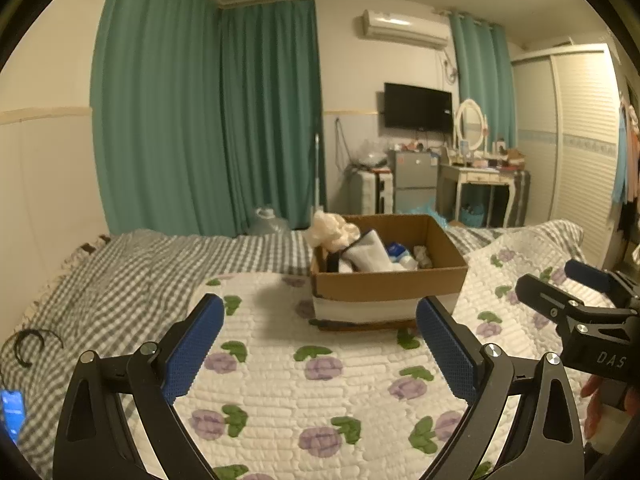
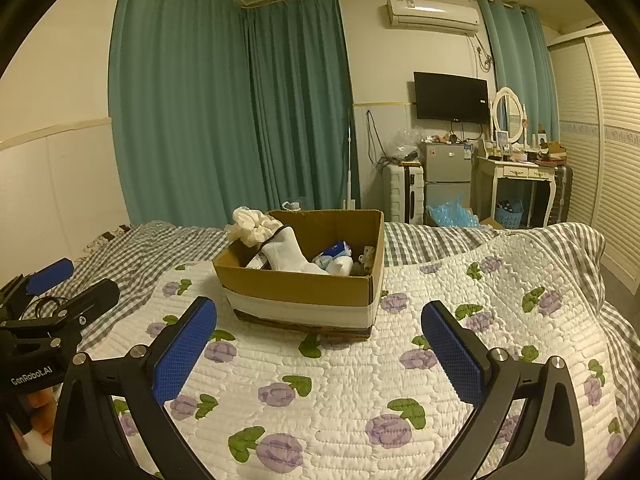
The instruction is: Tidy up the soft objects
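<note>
A cardboard box [image 1: 390, 282] stands on a white quilt with purple flowers [image 1: 320, 368], which lies over a grey checked blanket [image 1: 132, 272] on the bed. A white band runs round the lower part of the box. Inside it, a white sock [image 2: 288, 258] leans upright against the left side, a cream fluffy cloth [image 2: 252, 226] hangs over the far left corner, and a blue and white bundle [image 2: 336, 256] sits towards the right; a small dark item beside that bundle is too dim to make out.

The left hand-held gripper [image 1: 320, 340] hovers above the quilt just short of the box, its blue pads spread wide apart and nothing between them. The right hand-held gripper [image 2: 320, 344] hangs beside it, also near the front of the box, likewise released and empty. Each shows at the edge of the other's view.

A black hair band [image 1: 28, 346] and a blue phone [image 1: 12, 412] lie on the checked blanket to the left. Green curtains [image 1: 192, 112], a television [image 1: 418, 106], a small fridge [image 1: 414, 176] and a dressing table with an oval mirror [image 1: 470, 124] stand behind
</note>
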`<state>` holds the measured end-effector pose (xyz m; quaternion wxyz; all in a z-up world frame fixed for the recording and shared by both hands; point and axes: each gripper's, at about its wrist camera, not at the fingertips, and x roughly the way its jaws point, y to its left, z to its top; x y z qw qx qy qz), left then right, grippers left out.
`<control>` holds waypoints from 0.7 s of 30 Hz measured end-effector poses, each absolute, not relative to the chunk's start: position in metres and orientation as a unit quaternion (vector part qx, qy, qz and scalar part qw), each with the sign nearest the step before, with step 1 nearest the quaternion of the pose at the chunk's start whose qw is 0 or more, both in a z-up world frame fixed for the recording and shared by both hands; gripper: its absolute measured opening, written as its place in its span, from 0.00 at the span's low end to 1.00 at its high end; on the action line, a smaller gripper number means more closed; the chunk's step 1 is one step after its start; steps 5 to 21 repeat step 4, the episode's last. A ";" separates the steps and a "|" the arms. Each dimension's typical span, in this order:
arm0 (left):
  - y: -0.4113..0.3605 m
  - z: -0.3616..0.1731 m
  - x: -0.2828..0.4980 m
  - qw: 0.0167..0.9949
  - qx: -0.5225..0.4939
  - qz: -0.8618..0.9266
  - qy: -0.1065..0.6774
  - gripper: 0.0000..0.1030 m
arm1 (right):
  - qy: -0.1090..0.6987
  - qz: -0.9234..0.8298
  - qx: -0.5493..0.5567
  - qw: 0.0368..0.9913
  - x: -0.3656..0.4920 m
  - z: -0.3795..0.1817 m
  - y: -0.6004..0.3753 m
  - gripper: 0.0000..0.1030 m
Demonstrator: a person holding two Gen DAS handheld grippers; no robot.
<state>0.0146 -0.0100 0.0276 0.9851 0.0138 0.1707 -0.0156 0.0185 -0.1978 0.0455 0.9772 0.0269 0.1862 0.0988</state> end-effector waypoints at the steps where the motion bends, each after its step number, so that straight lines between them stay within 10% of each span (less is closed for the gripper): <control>1: -0.010 0.027 0.015 0.985 0.014 -0.016 0.171 0.96 | 0.187 0.099 0.027 0.977 0.019 0.045 -0.198 1.00; 21: -0.009 0.027 0.015 0.985 0.014 -0.016 0.171 0.96 | 0.188 0.098 0.026 0.977 0.020 0.045 -0.197 1.00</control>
